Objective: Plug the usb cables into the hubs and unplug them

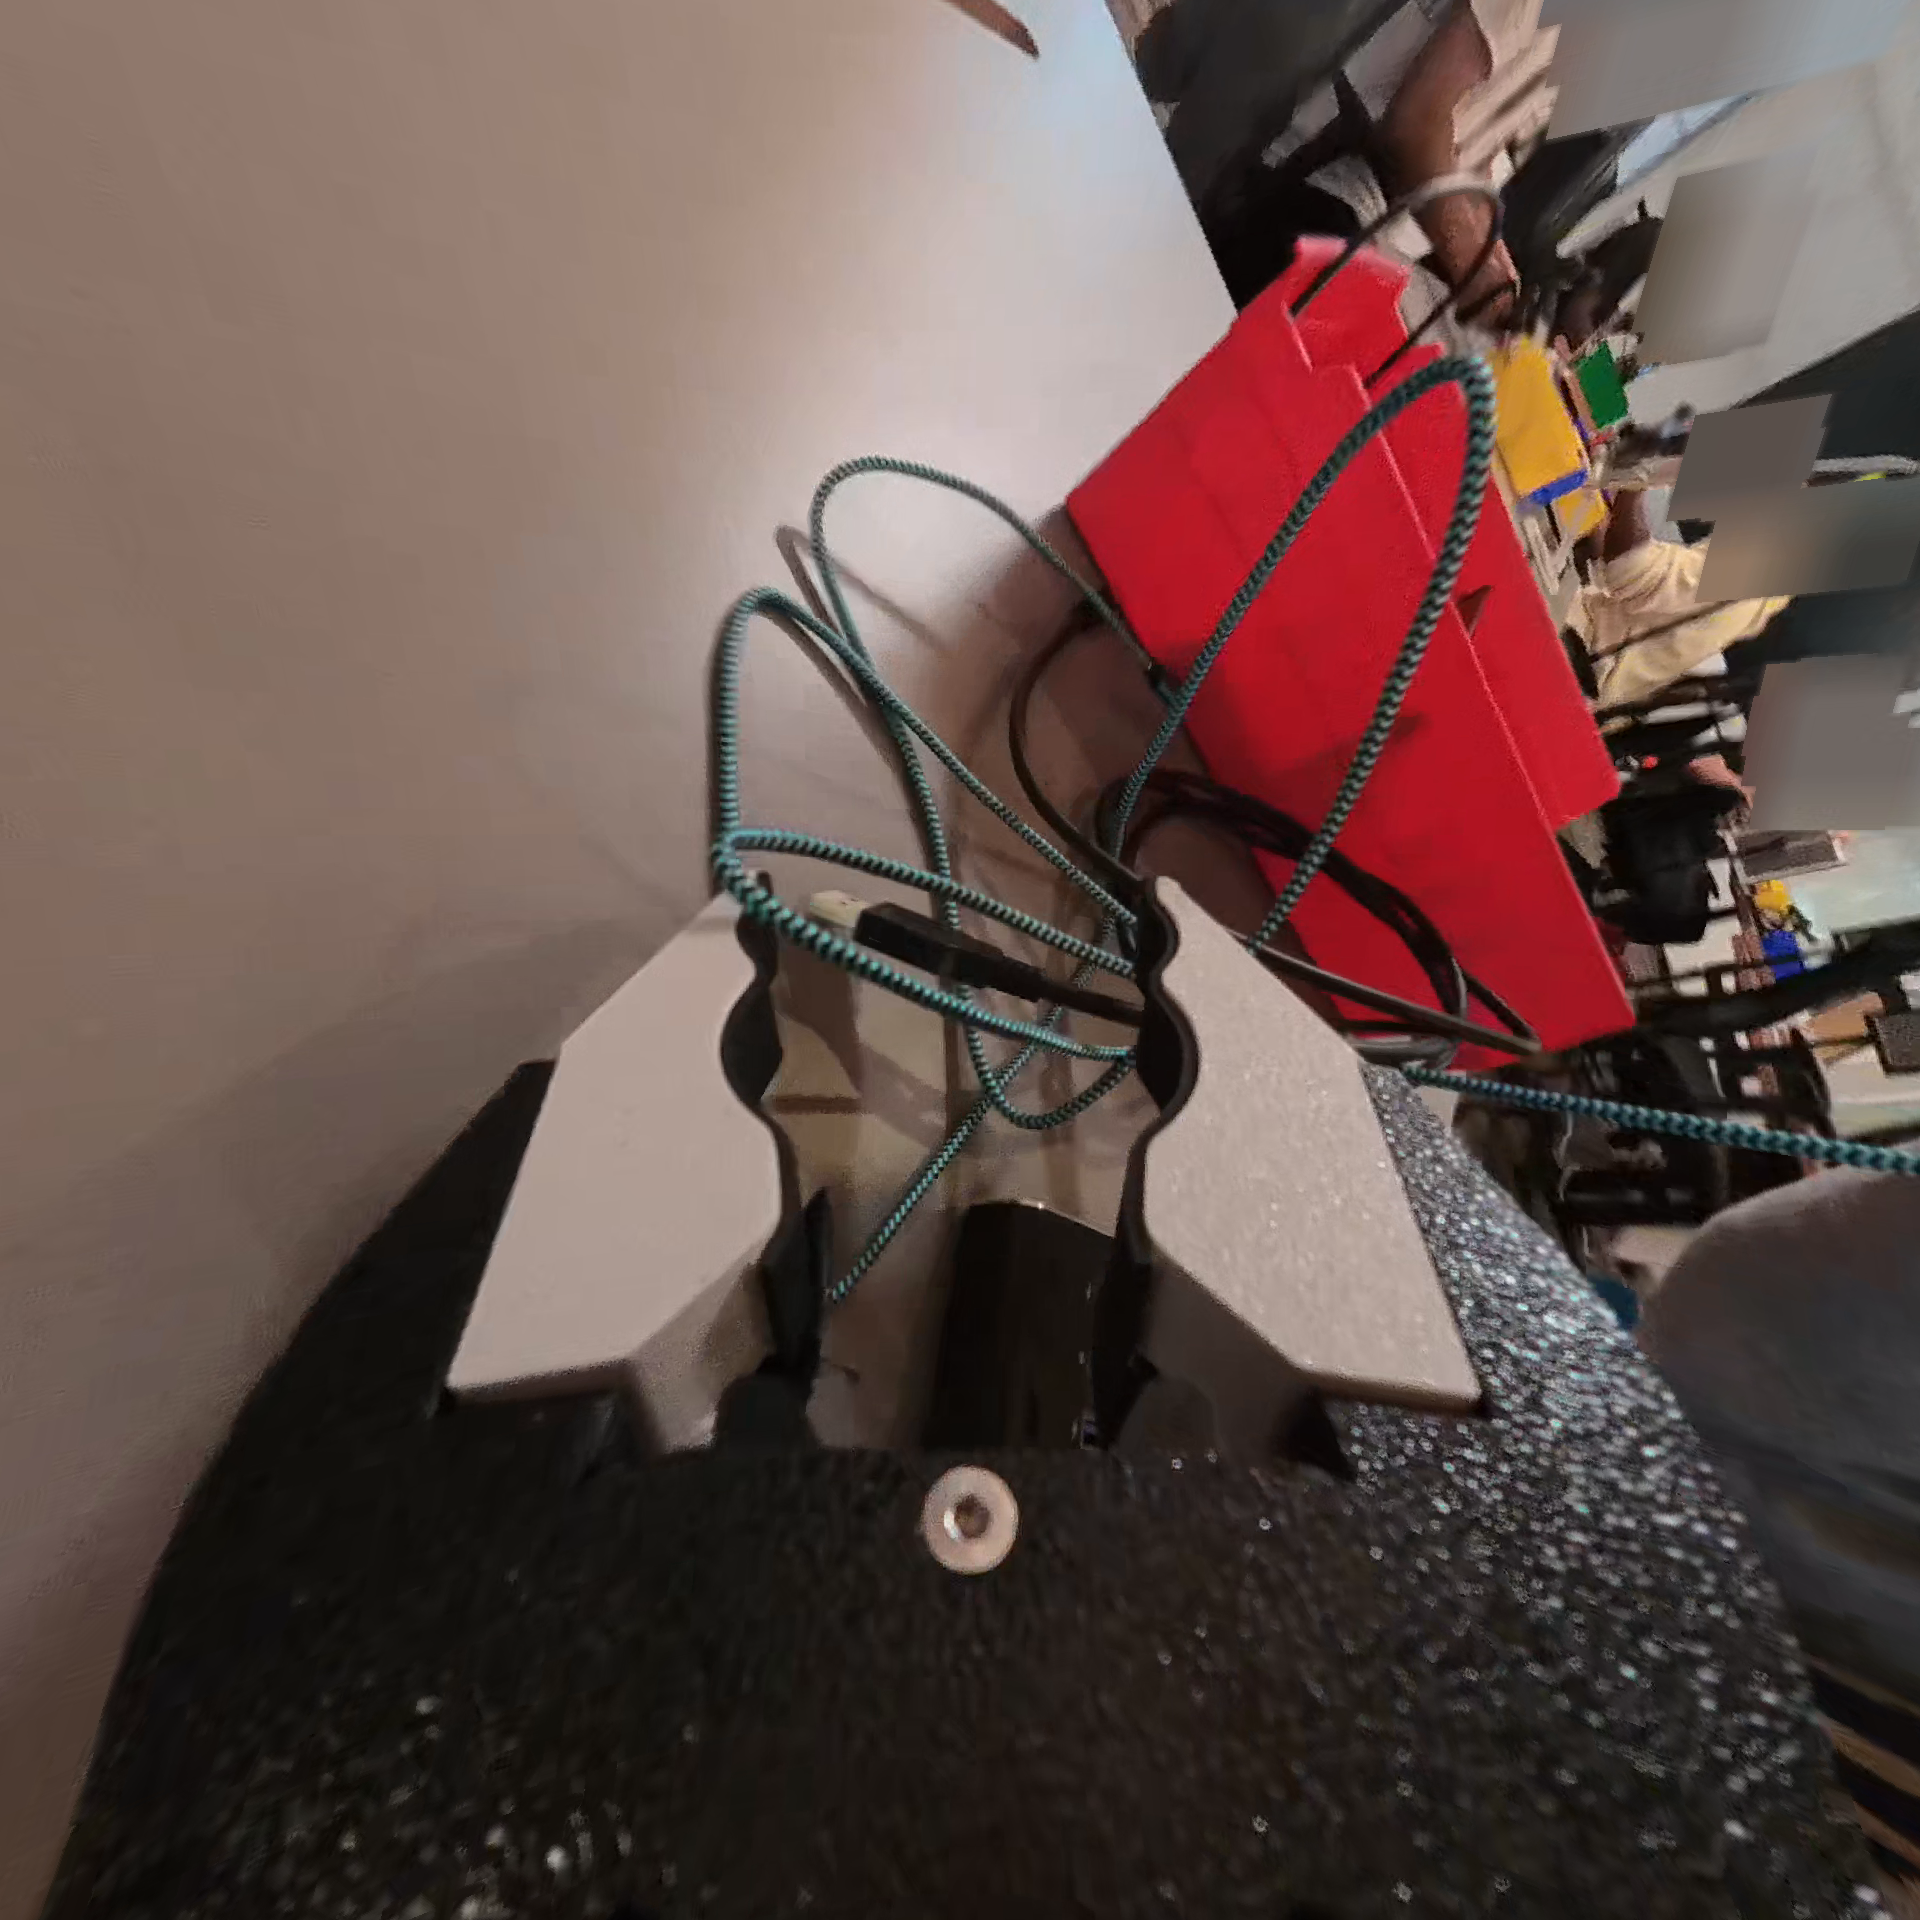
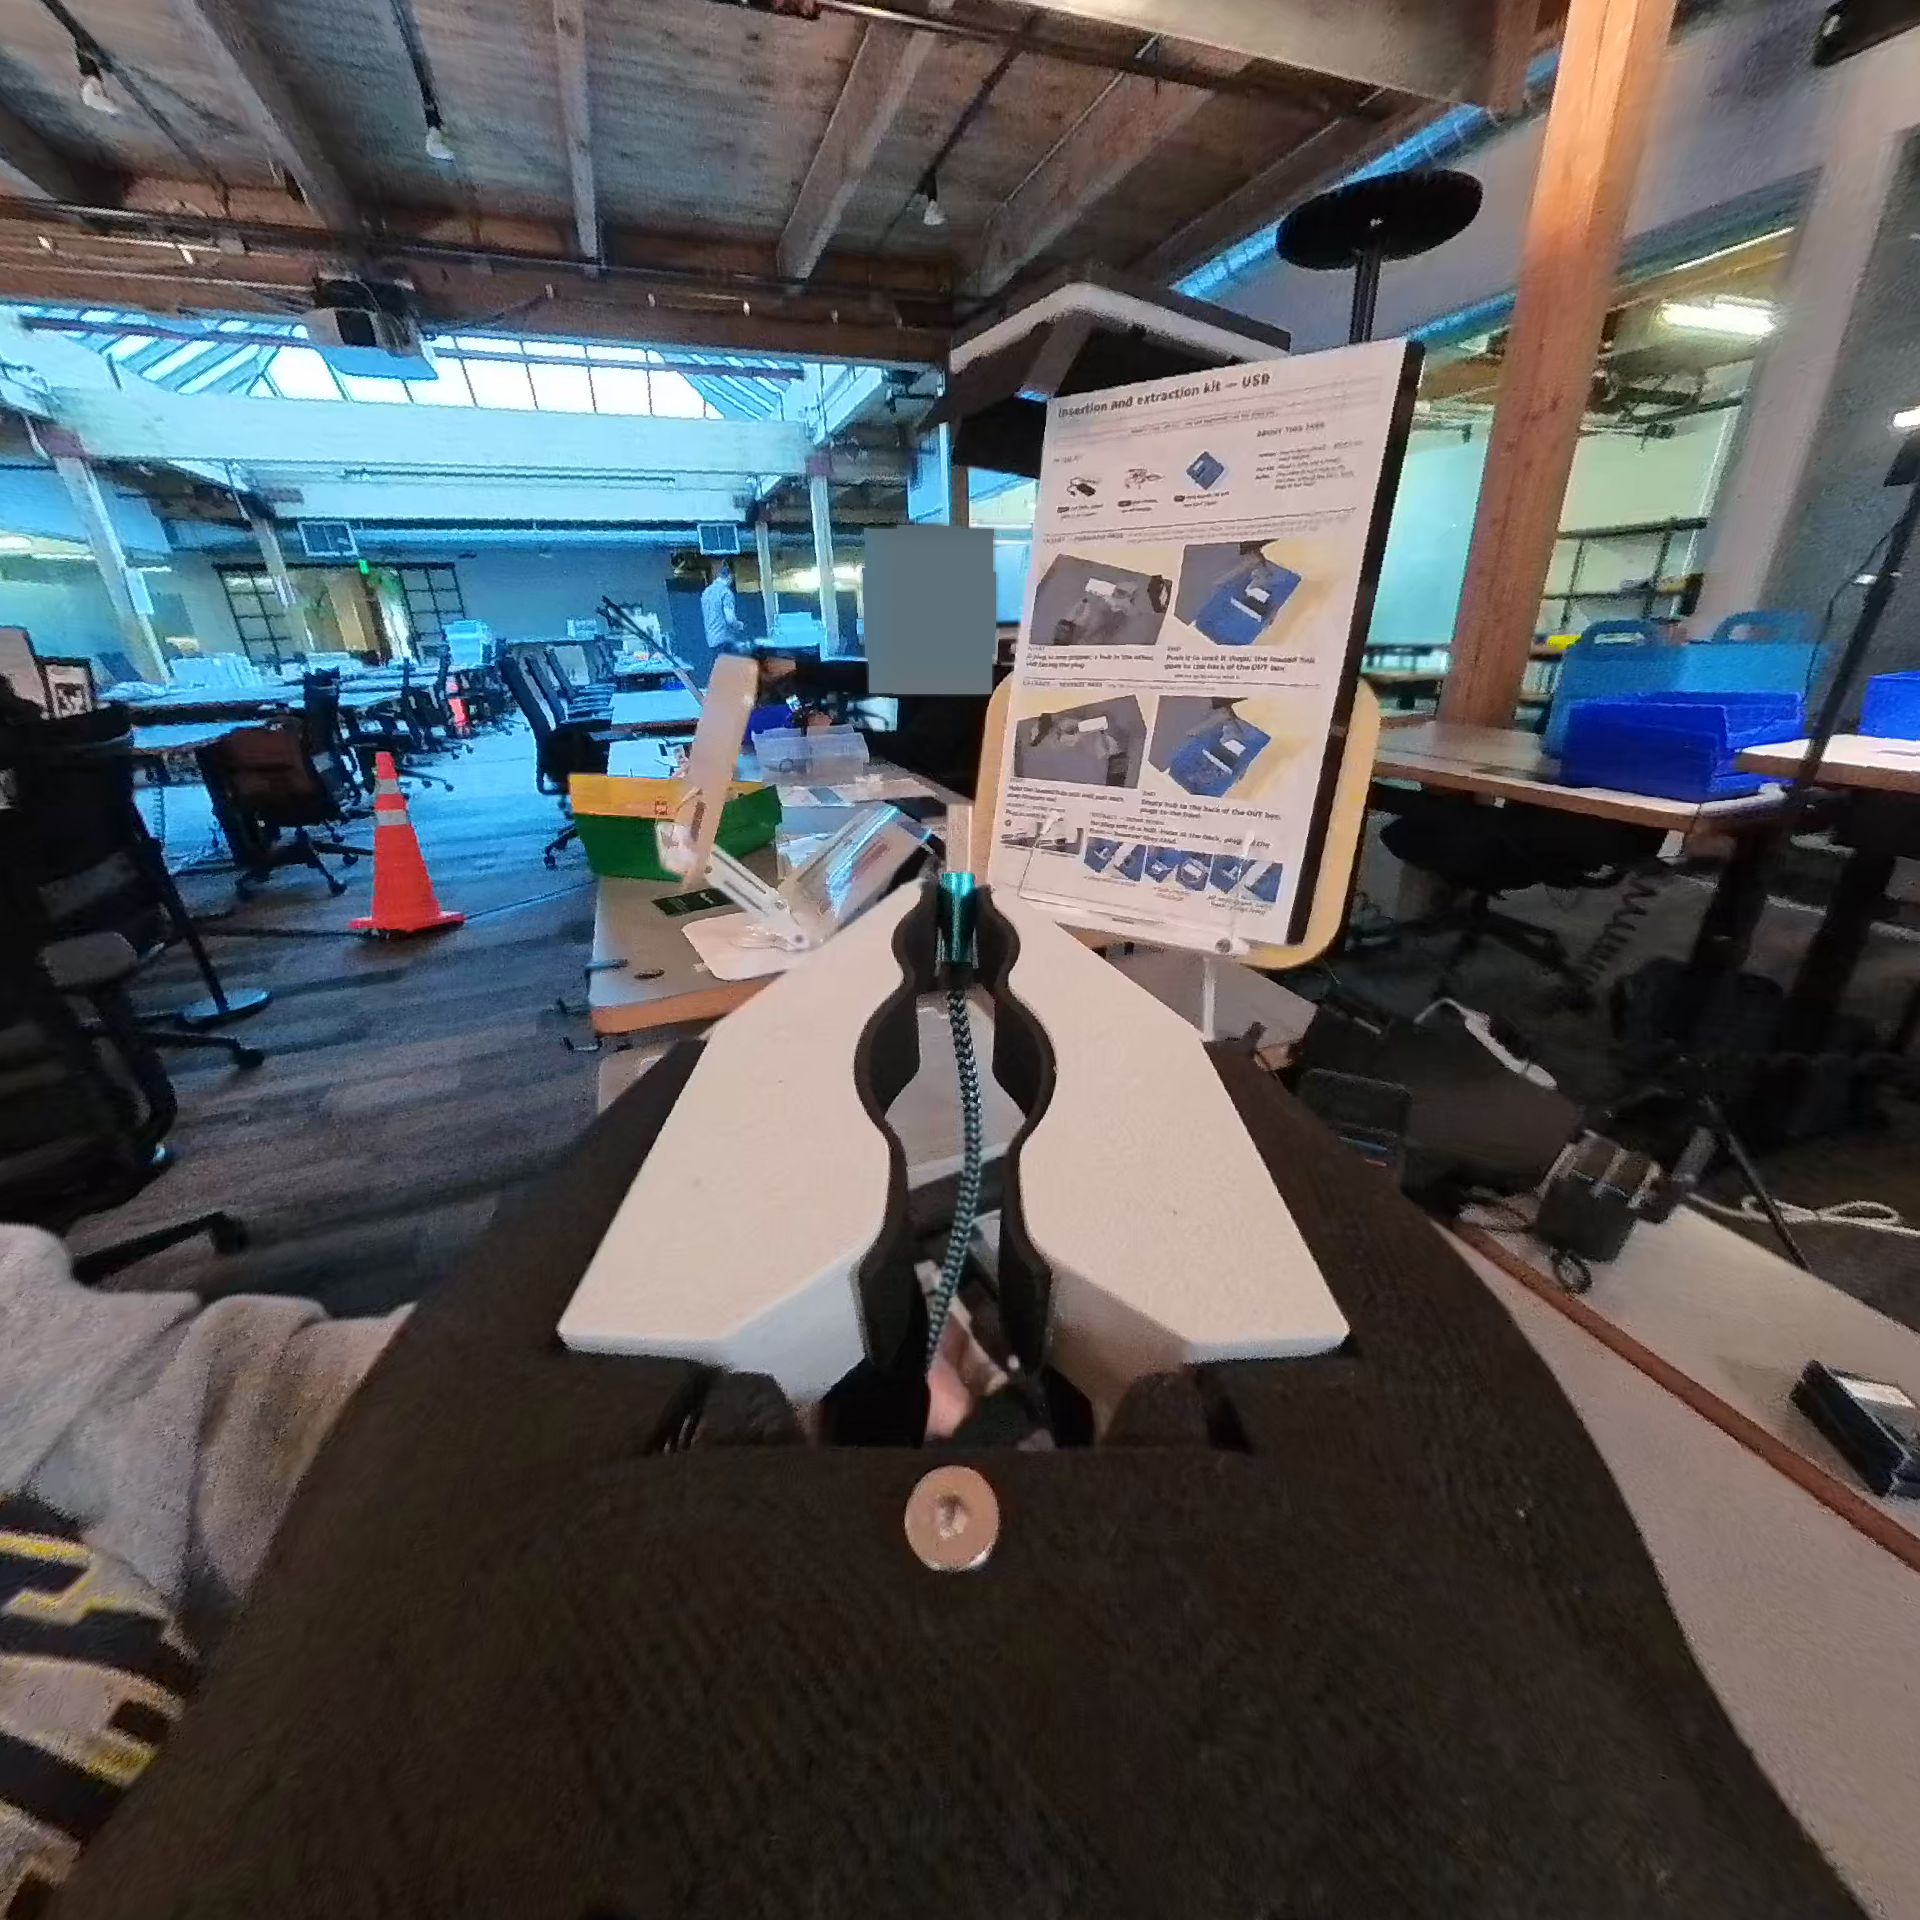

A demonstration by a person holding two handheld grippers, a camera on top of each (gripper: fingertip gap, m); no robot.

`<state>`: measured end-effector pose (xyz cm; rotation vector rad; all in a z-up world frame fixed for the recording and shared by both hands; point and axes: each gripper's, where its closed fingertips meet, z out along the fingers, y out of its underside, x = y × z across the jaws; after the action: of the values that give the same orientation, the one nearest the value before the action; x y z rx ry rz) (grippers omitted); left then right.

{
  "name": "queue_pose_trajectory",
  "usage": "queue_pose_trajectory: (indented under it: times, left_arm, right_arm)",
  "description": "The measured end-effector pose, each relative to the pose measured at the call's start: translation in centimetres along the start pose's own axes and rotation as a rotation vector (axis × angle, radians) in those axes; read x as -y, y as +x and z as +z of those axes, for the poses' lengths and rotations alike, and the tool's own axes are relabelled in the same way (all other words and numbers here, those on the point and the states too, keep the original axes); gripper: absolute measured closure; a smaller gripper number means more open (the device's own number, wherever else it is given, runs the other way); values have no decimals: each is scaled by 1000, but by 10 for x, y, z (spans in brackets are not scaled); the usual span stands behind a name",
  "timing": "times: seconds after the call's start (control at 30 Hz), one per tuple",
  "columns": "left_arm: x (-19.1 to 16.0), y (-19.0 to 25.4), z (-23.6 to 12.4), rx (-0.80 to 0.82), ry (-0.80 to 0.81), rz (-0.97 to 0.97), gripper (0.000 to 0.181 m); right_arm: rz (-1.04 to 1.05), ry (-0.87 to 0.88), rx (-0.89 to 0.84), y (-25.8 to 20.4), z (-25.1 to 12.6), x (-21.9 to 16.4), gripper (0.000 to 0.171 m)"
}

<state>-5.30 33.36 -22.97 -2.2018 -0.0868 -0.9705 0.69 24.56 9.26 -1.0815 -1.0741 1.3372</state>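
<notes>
Your left gripper (image 1: 961, 935) is sitting with its grey, wavy-edged fingers spread wide apart, gripping nothing. Between them a tangle of braided teal-and-black cable (image 1: 831, 904) is looping over the pale tabletop (image 1: 416, 520), and a smooth black USB plug (image 1: 914, 935) with a whitish tip is lying just past the fingertips, pointing toward 10 o'clock. At 2 o'clock a glossy red bin (image 1: 1351, 623) is standing tilted in the picture; black cords are running under it, their ends hidden. Whether a hub is present, you cannot tell.

Your right gripper (image 2: 956, 925) is pinching the metallic teal plug (image 2: 954, 909) of the braided cable at its fingertips, the plug pointing to 12 o'clock. Behind it, at 1 o'clock, a printed instruction sheet (image 2: 1195, 644) with photos is standing upright; an orange cone (image 2: 400, 852) is standing at 9 o'clock on the floor
</notes>
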Motion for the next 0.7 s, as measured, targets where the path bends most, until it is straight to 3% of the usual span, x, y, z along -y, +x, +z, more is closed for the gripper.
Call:
queue_pose_trajectory:
  times: [0.03,0.1,0.2,0.33,0.5,0.7]
  left_arm:
    - [-5,3,6,-19,-32,19,119]
    - [-15,2,13,-12,-87,44,152]
    - [-9,17,12,-90,-64,77,180]
    - [30,31,-21,-7,44,281,181]
    - [95,85,-77,16,180,501,181]
    - [151,126,-130,197,182,731,181]
  right_arm:
    - [4,5,-1,-2,-5,-3,166]
    - [14,9,-1,-6,-16,-9,166]
    - [23,-19,-27,-7,-32,-27,166]
    - [42,-137,-55,-7,-54,-75,166]
    - [73,-388,2,-25,-65,-156,163]
    - [118,-607,32,-33,-66,-209,108]
